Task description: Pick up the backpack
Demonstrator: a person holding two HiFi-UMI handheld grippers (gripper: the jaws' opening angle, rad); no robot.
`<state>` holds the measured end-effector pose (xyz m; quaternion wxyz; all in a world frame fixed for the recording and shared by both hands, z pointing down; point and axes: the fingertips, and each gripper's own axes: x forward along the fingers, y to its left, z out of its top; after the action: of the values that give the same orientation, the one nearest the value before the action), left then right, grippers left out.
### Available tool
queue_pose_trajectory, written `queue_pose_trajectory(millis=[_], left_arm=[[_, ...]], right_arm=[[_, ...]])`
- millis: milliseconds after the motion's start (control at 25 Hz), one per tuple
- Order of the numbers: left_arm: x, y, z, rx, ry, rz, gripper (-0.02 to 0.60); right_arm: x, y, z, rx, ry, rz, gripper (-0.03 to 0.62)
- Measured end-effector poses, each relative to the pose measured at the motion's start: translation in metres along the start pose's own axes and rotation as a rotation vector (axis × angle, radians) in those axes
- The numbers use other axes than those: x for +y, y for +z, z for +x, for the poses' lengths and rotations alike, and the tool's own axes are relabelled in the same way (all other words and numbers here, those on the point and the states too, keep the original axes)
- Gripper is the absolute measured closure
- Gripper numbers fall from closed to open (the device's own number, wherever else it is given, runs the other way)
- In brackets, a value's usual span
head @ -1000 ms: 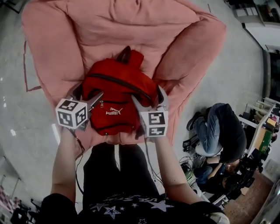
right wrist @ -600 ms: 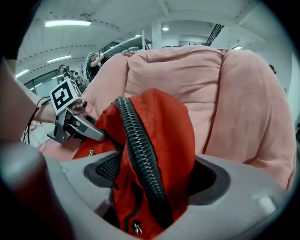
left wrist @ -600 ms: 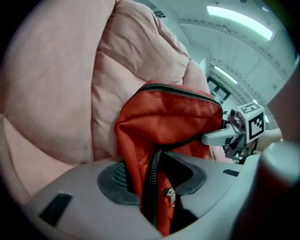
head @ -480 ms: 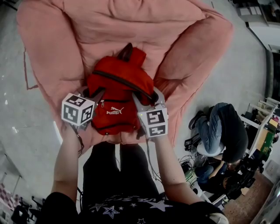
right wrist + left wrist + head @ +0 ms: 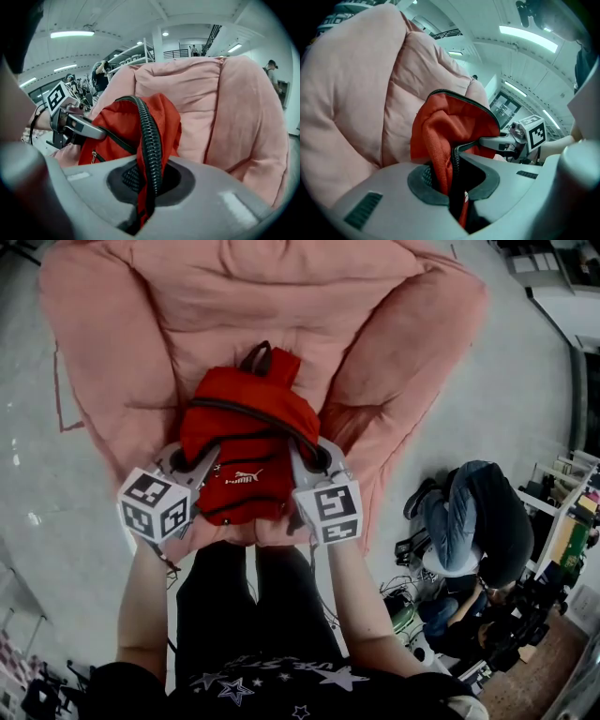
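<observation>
A red backpack [image 5: 246, 451] with a dark top loop rests on the seat of a big pink beanbag chair [image 5: 281, 306], low in the middle of the head view. My left gripper [image 5: 208, 460] pinches its left side. In the left gripper view a fold of red fabric and black zipper [image 5: 445, 164] is squeezed between the pads. My right gripper [image 5: 302, 457] has the right side, and a red fold with black piping [image 5: 149, 154] is clamped in its jaws. Both sets of jaws have just been closing on the fabric. The backpack [image 5: 126, 136] bunches up between the two grippers.
The beanbag's pink arms [image 5: 412, 362] rise on both sides of the backpack. A grey floor [image 5: 56, 521] surrounds it. At the right a person in dark clothes [image 5: 473, 521] crouches, with equipment and shelving [image 5: 553, 559] behind. My own legs [image 5: 253, 615] stand just below the backpack.
Both grippers have gone from wide open beside the backpack to shut on its sides. The backpack is squeezed narrower and lifted slightly. The left gripper has shifted down-left in the head view.
</observation>
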<state>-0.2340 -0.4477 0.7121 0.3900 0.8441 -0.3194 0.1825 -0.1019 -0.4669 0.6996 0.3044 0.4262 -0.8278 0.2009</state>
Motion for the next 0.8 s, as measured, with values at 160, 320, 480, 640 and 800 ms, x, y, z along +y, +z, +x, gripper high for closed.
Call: queue_pose_trajectory(millis=[160,320,480,640,800], left_arm=[[-0.027,0.0,-0.009,-0.026,-0.006,0.014,0.535],[-0.076,0.006,-0.038,-0.058,-0.017,0.011,0.535],[-0.093,0.007,-0.053,-0.093,0.011,0.02,0.535],[-0.112,0.005,-0.064,-0.113,0.037,-0.009,0.535],[-0.132,0.009,-0.075,-0.148,0.064,-0.007,0.535]], right_arm=[[-0.009,0.001,-0.027,-0.05,0.005,0.069,0.582],[-0.01,0.016,-0.077,-0.089,0.033,0.103,0.584],[-0.005,0.024,-0.089,-0.121,0.07,0.076,0.585],[-0.001,0.027,-0.111,-0.129,0.098,0.073,0.585],[0.001,0.033,-0.131,-0.154,0.146,0.08,0.585]])
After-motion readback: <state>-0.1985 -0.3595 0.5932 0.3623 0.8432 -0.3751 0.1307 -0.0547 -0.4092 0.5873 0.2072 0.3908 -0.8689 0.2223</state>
